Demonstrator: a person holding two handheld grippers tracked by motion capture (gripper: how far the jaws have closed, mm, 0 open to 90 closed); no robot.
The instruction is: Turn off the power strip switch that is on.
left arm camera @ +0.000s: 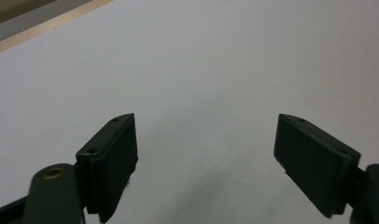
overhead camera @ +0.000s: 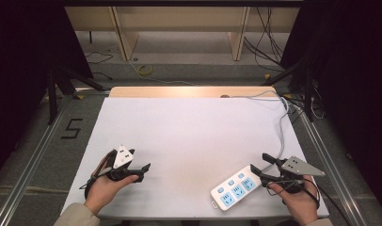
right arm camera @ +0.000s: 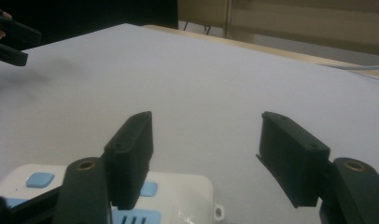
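Your right claw (overhead camera: 260, 170) wide, empty, over strip (overhead camera: 234, 187) end; cord (overhead camera: 282, 123) runs behind. Left claw (overhead camera: 143, 168) wide, empty, bare bench (overhead camera: 189, 127) ahead.

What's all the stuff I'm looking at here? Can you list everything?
Power strip: one, white with blue buttons, near right part of the table, by the right gripper.
Cord: one, pale grey, runs from the far right edge toward the power strip.
Table: one, white top with a wooden far edge.
Floor marking "5": one, black, left of the table.
Left gripper: one, black, jaws open, nothing between them.
Right gripper: one, black, jaws open at the power strip's end.
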